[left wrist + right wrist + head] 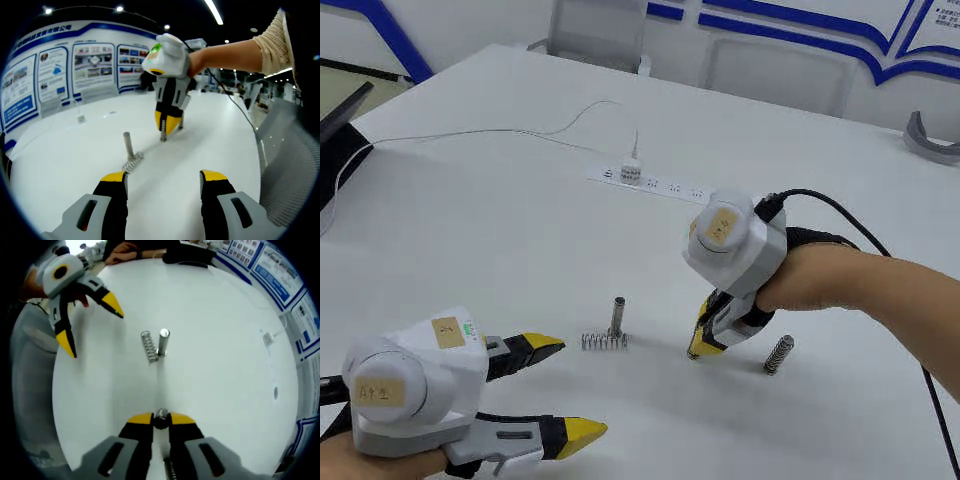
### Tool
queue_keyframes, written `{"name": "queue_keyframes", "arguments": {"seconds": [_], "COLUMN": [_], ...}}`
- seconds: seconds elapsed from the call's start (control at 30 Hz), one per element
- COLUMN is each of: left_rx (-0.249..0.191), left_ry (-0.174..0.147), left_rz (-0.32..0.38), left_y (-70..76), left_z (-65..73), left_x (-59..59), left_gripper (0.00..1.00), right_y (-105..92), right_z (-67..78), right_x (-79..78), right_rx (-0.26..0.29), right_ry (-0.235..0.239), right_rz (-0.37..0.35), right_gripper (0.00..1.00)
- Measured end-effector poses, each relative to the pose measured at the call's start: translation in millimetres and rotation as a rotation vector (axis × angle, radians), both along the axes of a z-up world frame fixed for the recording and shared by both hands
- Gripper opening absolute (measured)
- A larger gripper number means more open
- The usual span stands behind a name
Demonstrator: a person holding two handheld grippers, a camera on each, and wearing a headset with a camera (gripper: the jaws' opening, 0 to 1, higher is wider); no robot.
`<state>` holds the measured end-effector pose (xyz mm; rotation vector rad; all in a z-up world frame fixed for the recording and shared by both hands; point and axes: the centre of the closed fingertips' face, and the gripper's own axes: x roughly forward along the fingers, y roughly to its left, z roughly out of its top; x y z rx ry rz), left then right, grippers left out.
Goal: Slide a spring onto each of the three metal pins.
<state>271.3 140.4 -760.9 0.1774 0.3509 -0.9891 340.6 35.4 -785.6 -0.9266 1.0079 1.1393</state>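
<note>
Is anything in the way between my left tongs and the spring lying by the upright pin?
Nothing visible: bare table lies between the open left tongs and the spring; the upright pin stands beyond it.

two grippers: left gripper point(580, 386), right gripper point(698, 347) — two pins: standing pin point(617, 316), gripped pin point(161, 415) — two springs: lying spring point(604, 341), second spring point(779, 354).

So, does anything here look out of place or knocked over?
A small coiled metal spring lies flat on the white table beside the foot of the free-standing upright metal pin, not slid onto it. Nothing looks spilled or damaged.
</note>
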Motion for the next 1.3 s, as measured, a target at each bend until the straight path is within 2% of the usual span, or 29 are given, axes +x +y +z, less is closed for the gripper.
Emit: {"name": "queue_keyframes", "arguments": {"seconds": [0.17, 0.27, 0.4, 0.53, 0.8, 1.1, 1.3], "left_rx": [-0.001, -0.001, 0.001, 0.001, 0.001, 0.003, 0.009], "left_ry": [-0.003, -0.004, -0.003, -0.005, -0.003, 0.004, 0.007], "left_rz": [0.001, 0.002, 0.001, -0.002, 0.007, 0.012, 0.006], "left_y": [0.2, 0.4, 0.3, -1.3, 2.2, 3.9, 3.0], "left_z": [0.8, 1.2, 0.6, 1.0, 1.3, -0.9, -2.2], "left_x": [0.7, 1.0, 1.1, 1.6, 2.9, 3.0, 2.4], "left_gripper": [0.59, 0.59, 0.59, 0.59, 0.59, 0.59, 0.58], "right_y": [-1.0, 2.4, 15.4, 32.6, 59.4, 70.2, 77.2], "right_z": [2.9, 14.1, 29.7, 34.5, 21.4, 7.6, 2.4], "right_x": [0.2, -0.3, -1.2, -2.8, 3.0, 6.1, 8.1], "right_rx": [0.004, 0.017, 0.055, 0.102, 0.178, 0.209, 0.252], "right_ry": [-0.013, -0.037, -0.066, -0.077, -0.072, -0.062, -0.053], "right_rz": [0.003, 0.016, 0.032, 0.051, 0.038, 0.021, -0.003], "right_gripper": [0.18, 0.19, 0.20, 0.20, 0.19, 0.18, 0.17]}}
